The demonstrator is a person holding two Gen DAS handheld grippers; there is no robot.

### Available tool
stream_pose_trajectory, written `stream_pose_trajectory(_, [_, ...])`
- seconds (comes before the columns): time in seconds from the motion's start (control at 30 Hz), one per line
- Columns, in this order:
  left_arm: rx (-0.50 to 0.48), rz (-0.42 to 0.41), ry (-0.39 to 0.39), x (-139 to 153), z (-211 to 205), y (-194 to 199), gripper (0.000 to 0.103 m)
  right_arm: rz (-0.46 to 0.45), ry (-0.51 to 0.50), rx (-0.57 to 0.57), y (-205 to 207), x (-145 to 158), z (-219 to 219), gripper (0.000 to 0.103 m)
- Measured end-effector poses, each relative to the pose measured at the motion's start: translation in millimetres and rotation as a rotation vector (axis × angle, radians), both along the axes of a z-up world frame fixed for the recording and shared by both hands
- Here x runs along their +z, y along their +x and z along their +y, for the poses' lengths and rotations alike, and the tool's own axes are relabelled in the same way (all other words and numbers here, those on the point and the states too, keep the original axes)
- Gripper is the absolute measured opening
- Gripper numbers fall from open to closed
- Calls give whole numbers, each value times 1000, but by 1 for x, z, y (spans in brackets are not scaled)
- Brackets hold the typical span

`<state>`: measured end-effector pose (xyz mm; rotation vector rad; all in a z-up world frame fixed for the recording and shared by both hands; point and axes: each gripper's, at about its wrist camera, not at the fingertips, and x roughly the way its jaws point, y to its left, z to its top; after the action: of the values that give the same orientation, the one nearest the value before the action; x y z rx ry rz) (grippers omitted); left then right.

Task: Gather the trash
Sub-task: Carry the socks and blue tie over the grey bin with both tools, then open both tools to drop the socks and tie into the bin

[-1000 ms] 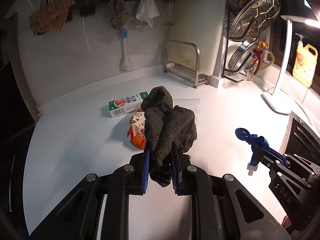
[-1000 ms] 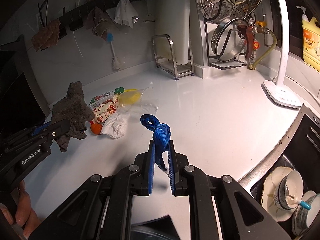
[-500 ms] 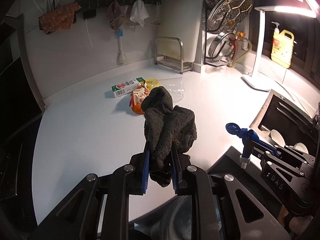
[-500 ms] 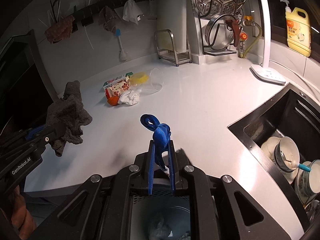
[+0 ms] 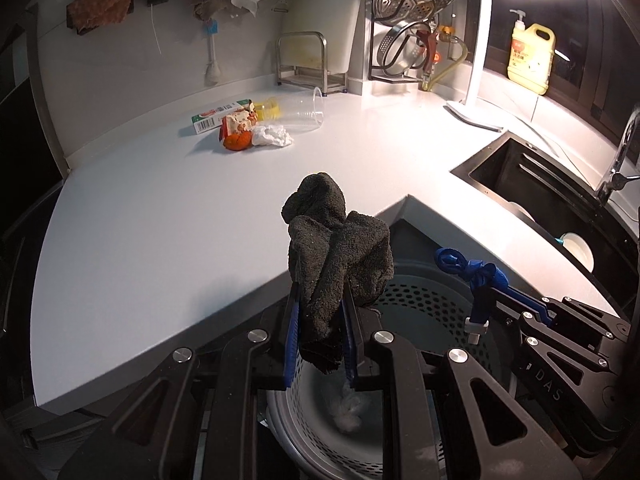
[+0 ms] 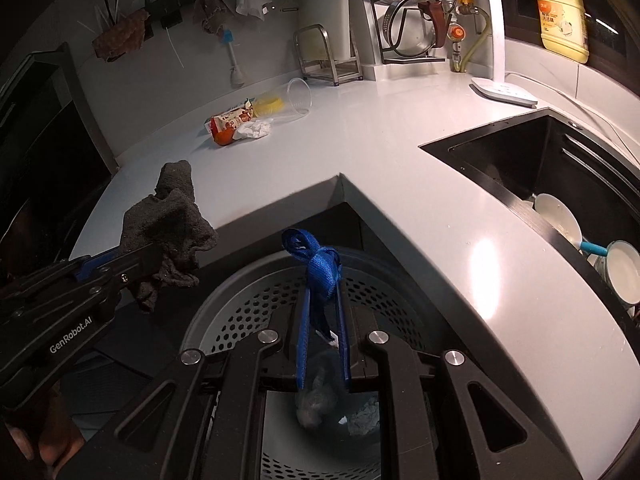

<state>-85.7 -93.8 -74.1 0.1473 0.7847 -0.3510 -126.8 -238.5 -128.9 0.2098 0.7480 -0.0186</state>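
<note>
Within the last second both grippers were drawn back off the counter [image 5: 168, 240] to hang over the perforated bin [image 6: 240, 304], left gripper [image 5: 320, 312] clamped on the dark rag [image 5: 336, 248], right gripper [image 6: 323, 312] clamped on the blue strap [image 6: 320, 264], so release was judged next; wrapper, tissue and cup were left on the counter

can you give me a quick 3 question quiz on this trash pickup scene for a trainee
1. True or false: the left gripper is shut on the dark cloth.
2. What does the right gripper hold? A) plastic cup B) blue strap C) tissue
3. What lies below both grippers?

Key:
1. True.
2. B, the blue strap, pinched between its fingers.
3. The perforated grey bin, with crumpled trash already inside; the plastic cup is on the counter.
</note>
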Motion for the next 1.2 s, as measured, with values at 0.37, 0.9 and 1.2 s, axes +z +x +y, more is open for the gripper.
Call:
stream_pose_trajectory(0.37, [-15, 101, 12, -36, -4, -20, 18, 84, 11, 11, -33, -41, 2, 12])
stream_pose_trajectory(0.9, [-1, 161, 19, -59, 1, -17, 19, 118, 22, 34, -26, -56, 11, 12])
stream_pose_trajectory(1.2, [11, 182, 34, -66, 4, -7, 24, 115, 36, 12, -17, -60, 5, 35])
